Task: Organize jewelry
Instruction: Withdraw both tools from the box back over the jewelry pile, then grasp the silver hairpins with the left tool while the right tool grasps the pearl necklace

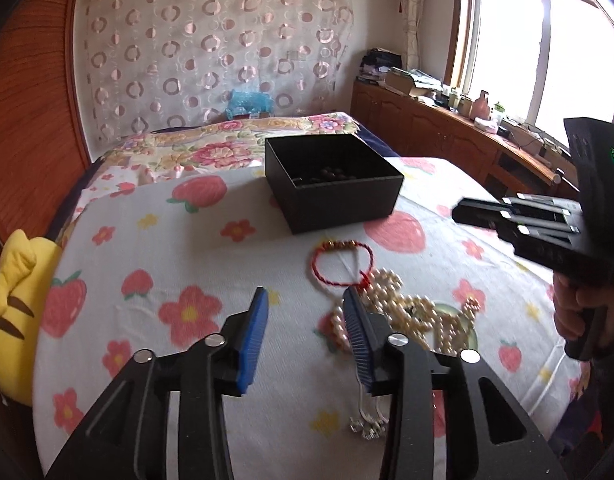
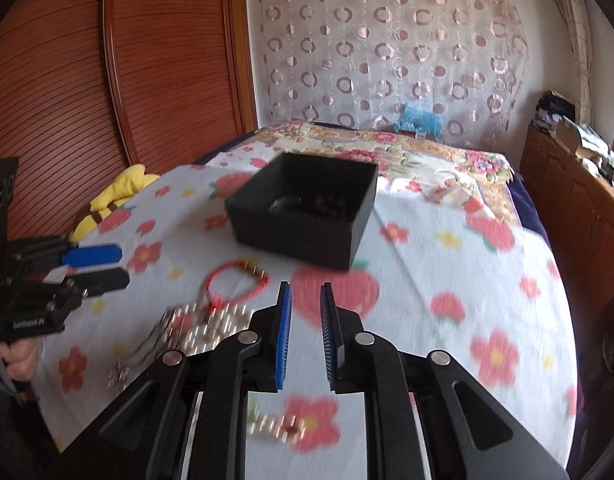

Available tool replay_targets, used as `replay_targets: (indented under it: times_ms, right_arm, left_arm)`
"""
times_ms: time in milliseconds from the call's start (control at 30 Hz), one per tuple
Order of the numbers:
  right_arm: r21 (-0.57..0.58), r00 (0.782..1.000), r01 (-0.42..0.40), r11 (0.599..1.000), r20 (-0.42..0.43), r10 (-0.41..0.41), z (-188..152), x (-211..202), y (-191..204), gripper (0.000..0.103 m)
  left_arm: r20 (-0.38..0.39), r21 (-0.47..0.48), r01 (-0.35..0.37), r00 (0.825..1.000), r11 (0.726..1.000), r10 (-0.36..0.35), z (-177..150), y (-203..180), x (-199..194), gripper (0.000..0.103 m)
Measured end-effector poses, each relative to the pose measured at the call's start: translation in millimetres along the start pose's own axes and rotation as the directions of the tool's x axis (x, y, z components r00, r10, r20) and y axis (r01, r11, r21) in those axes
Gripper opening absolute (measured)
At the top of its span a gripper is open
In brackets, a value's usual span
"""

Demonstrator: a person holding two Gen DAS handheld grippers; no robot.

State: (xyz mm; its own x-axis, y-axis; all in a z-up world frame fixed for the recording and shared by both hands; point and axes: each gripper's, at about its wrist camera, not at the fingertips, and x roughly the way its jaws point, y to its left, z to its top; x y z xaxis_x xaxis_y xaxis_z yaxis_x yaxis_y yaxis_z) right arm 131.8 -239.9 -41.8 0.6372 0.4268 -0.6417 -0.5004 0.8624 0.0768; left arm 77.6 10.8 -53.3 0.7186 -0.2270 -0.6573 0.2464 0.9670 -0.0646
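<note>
1. Bedding covers the whole work surface: a white bedspread printed with strawberries and red flowers, and beyond it a floral quilt toward the far wall.
2. Room: a sheer curtain with ring patterns hangs on the back wall, slatted reddish wood panelling runs along one side, and a low wooden cabinet piled with clutter stands under a bright window.
3. A yellow plush toy lies at the bedspread's edge by the panelling.
4. A black open box sits on the bedspread with dark beads inside.
5. A red cord bracelet lies just in front of the box; a heap of pearl strands touches its near side, and a small silvery piece lies closer still.
6. The left gripper hovers over the bracelet and pearls, its blue-padded jaws spread wide with nothing between them.
7. The right gripper is held low over the bedspread, aimed at the box, jaws apart by a narrow gap and holding nothing; a blurred bit of jewelry lies beneath it.
</note>
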Motion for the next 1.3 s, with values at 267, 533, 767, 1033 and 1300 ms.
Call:
replay_targets:
  times_ms: [267, 533, 767, 1033, 1300]
  right_arm:
    - [0.021, 1.0, 0.02, 1.0, -0.016, -0.019, -45.5, -24.5, 8.1, 0.035]
    - [0.04, 0.998, 0.042, 0.998, -0.054, -0.039, -72.1, -28.3, 10.5, 0.049]
    - [0.037, 0.997, 0.049, 0.998, -0.065, -0.046, -76.9, -23.0, 12.7, 0.051]
    - [0.036, 0.997, 0.042, 0.998, -0.069, -0.039, -76.9, -21.1, 13.6, 0.051]
    - [0.04, 0.997, 0.036, 0.999, -0.07, -0.033, -76.5, -20.0, 13.9, 0.051]
  left_arm:
    - [-0.023, 0.025, 0.014, 1.0, 1.0, -0.013, -17.2, -17.8, -4.9, 0.06]
    - [-0.068, 0.05, 0.042, 0.997, 0.998, -0.039, -34.8, -39.0, -1.1, 0.063]
    - [-0.093, 0.079, 0.061, 0.994, 0.995, -0.053, -41.2, -51.5, 3.8, 0.072]
    - [-0.162, 0.119, 0.049, 0.986, 0.992, -0.029, -47.0, -60.1, 20.7, 0.072]
    - [-0.166, 0.133, 0.035, 0.986, 0.99, -0.012, -46.0, -61.2, 25.0, 0.061]
